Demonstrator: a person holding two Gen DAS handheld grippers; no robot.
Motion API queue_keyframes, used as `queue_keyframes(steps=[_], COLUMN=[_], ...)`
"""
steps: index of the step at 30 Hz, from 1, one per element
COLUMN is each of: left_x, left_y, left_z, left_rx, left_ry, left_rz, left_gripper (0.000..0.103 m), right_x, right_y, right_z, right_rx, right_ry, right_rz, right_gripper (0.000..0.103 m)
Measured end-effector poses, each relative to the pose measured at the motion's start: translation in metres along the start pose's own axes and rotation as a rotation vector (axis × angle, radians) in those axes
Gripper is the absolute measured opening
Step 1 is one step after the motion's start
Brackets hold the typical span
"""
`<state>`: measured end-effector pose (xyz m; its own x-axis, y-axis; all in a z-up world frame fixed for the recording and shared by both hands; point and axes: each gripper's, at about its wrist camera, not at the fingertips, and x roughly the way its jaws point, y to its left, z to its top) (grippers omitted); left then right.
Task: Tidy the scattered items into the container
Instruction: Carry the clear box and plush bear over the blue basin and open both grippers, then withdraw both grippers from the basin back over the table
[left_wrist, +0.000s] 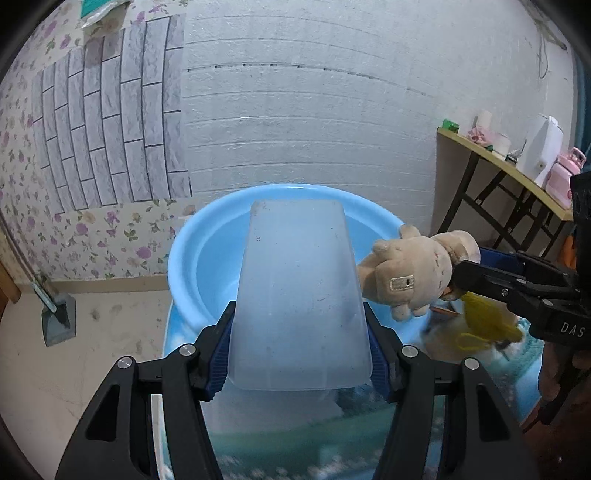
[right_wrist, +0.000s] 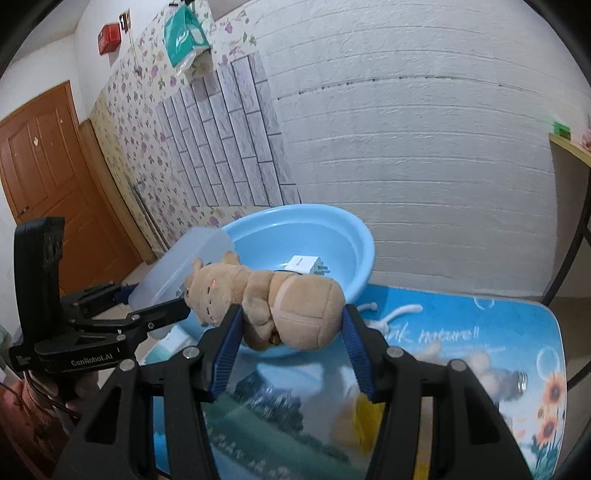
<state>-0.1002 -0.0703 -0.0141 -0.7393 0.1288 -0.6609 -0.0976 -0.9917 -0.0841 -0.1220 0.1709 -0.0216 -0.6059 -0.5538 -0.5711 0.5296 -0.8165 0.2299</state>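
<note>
**A:** How are the two grippers posed?

**B:** Both tilt downward toward the blue basin (left_wrist: 184, 266). In the left wrist view the left gripper (left_wrist: 299, 350) fills the bottom centre, its blue pads clamped on the sides of a frosted plastic box (left_wrist: 299, 295), which reaches up over the basin's near rim. The right gripper (right_wrist: 291, 343) sits bottom centre of its own view, clenched on a tan plush toy (right_wrist: 295, 310) lying crosswise between the fingers, head toward the left of the frame.

**A:** Where does each sit relative to the other?

**B:** From the left wrist, the right gripper comes in from the right edge with the plush just beside the box. From the right wrist, the left gripper enters at lower left, with a hand partly visible under it.

**A:** Anything in the way?

**B:** The box hides most of the basin's middle in the left view; the plush covers the basin's near rim in the right one.

**A:** What else, counted?

**B:** One basin on a printed blue mat (right_wrist: 480, 332). One small white block (right_wrist: 304, 265) inside the basin. On the mat: one white cord (right_wrist: 399, 312), one blurred yellow item (left_wrist: 487, 325), one blurred bottle-like thing (right_wrist: 513, 384). One side table (left_wrist: 491, 158) at right holds several small items, too small to tell apart.
</note>
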Motion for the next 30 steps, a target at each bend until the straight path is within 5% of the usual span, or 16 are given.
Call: queue_keyframes(steps=[15, 20, 30], left_x=[0.034, 0.005, -0.021], left_y=[0.018, 0.009, -0.036], left_z=[0.009, -0.012, -0.057], left_rx=[0.000, -0.012, -0.056], left_ry=[0.069, 0.005, 0.000], left_rz=[0.008, 0.052, 0.038], left_gripper=[0.064, 0.072, 0.085], right_x=[0.059, 0.047, -0.021], right_y=[0.017, 0.013, 0.010], right_z=[0.012, 0.003, -0.038], right_rx=[-0.061, -0.014, -0.041], right_ry=[0.096, 0.080, 0.056], right_rz=[-0.092, -0.089, -0.119], right_gripper=[0.055, 0.056, 0.057])
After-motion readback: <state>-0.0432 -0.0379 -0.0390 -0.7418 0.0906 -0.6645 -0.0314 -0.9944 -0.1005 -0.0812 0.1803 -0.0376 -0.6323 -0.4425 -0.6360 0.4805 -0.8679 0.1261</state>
